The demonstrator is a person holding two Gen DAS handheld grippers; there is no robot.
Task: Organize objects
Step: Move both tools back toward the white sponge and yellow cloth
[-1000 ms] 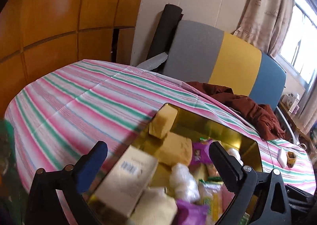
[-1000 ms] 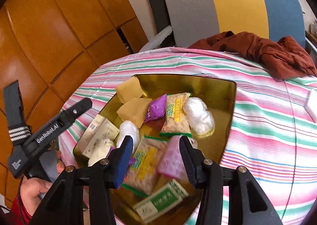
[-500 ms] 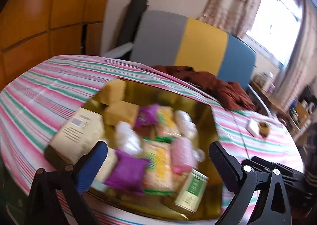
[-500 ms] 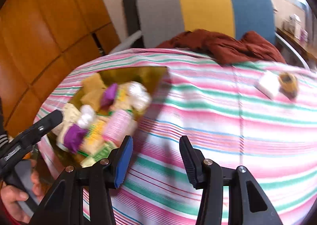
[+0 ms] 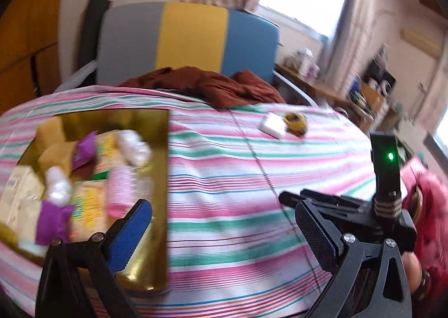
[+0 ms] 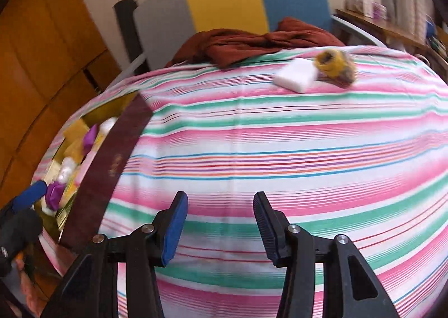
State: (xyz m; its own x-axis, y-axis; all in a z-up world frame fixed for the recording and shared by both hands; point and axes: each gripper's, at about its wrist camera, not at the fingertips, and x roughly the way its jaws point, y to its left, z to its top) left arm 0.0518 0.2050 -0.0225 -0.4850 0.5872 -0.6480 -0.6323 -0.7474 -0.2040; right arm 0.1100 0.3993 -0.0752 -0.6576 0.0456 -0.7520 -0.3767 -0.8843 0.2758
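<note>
A gold-lined box (image 5: pixel 159 150) at the left of the striped table holds several snack packets, purple wrappers and yellow blocks; in the right wrist view its dark outer wall (image 6: pixel 112 166) faces me. A white block (image 5: pixel 273 125) and a small yellow roll (image 5: pixel 295 122) lie together at the far right of the table; the right wrist view shows the white block (image 6: pixel 296 75) and the roll (image 6: pixel 333 64) too. My left gripper (image 5: pixel 221 229) is open and empty, beside the box. My right gripper (image 6: pixel 219 222) is open and empty over bare cloth.
A brown cloth (image 5: pixel 212 85) lies at the table's far edge, in front of a grey, yellow and blue chair back (image 5: pixel 190 37). Wooden panels (image 6: pixel 42 46) stand to the left. A cluttered shelf (image 5: pixel 366 93) is at the right.
Both grippers have swung to the right, away from above the box. The box has slid to the left of both views. The white block and yellow roll now show nearer.
</note>
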